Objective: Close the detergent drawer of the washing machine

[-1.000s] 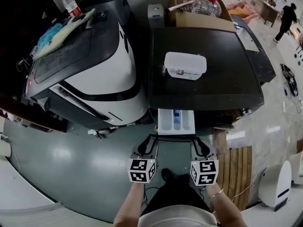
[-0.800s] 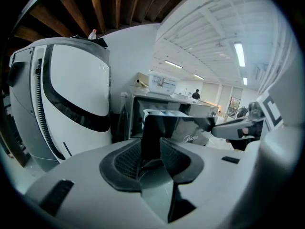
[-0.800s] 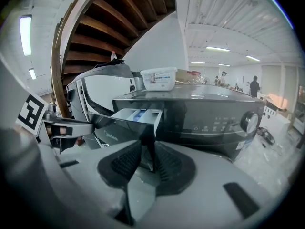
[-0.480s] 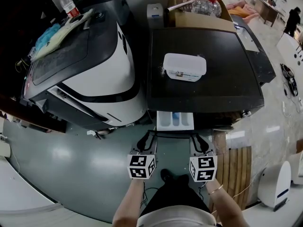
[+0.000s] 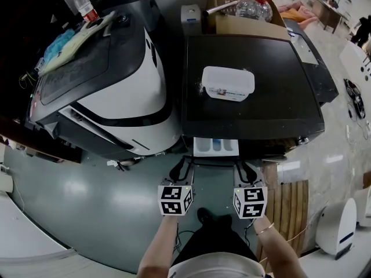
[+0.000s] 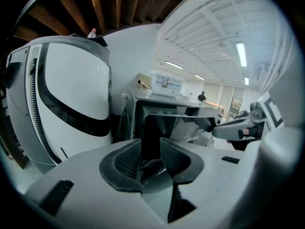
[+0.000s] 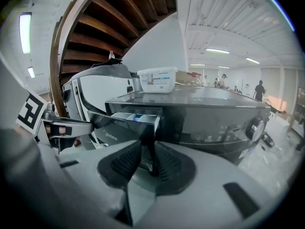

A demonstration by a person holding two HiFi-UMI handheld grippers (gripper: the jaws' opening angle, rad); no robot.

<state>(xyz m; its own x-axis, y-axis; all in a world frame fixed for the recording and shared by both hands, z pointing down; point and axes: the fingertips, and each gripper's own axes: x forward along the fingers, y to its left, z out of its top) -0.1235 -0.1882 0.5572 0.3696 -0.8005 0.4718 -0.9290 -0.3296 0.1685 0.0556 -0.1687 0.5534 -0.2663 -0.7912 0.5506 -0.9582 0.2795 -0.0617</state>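
Left gripper (image 5: 184, 167) and right gripper (image 5: 246, 168), jaws apart on both, straddle the two ends of the detergent drawer (image 5: 215, 147). Its front is dark. White inside with a blue compartment, it juts partly out at the washing machine's (image 5: 255, 97) front-left corner.

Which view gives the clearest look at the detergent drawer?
The head view: it looks down into the detergent drawer, showing its compartments and how far it sticks out. The right gripper view shows it side-on, partly open. The left gripper view shows only its dark front.
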